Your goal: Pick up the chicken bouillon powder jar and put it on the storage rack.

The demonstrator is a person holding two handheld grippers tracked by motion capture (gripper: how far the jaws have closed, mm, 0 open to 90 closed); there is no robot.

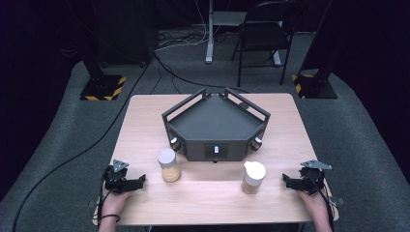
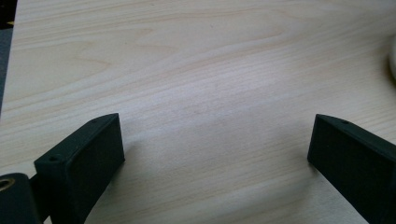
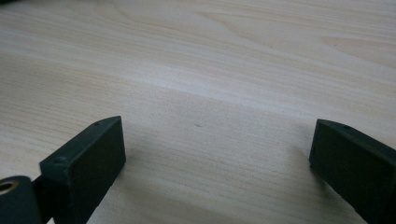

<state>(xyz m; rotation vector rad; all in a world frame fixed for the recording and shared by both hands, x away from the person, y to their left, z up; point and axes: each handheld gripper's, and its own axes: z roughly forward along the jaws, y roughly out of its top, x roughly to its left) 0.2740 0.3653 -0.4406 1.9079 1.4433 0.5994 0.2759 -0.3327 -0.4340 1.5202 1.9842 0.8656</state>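
Two small jars with pale lids and tan contents stand on the wooden table (image 1: 208, 193): the left jar (image 1: 168, 165) and the right jar (image 1: 253, 177), both in front of a dark angular tray (image 1: 215, 126). My left gripper (image 1: 138, 181) rests at the table's front left, a short way left of the left jar. In the left gripper view its jaws stand wide apart over bare wood, left gripper (image 2: 215, 140). My right gripper (image 1: 288, 182) lies at the front right, just right of the right jar. Its jaws are also wide apart above bare wood, right gripper (image 3: 217, 142).
The tray has railed walls and knobs on its front faces (image 1: 216, 150). A folding chair (image 1: 263, 34), a desk leg (image 1: 210, 34) and floor cables lie beyond the table. Black stands with striped bases (image 1: 102, 87) flank the far corners. A pale rounded edge (image 2: 392, 63) shows at the left gripper view's right border.
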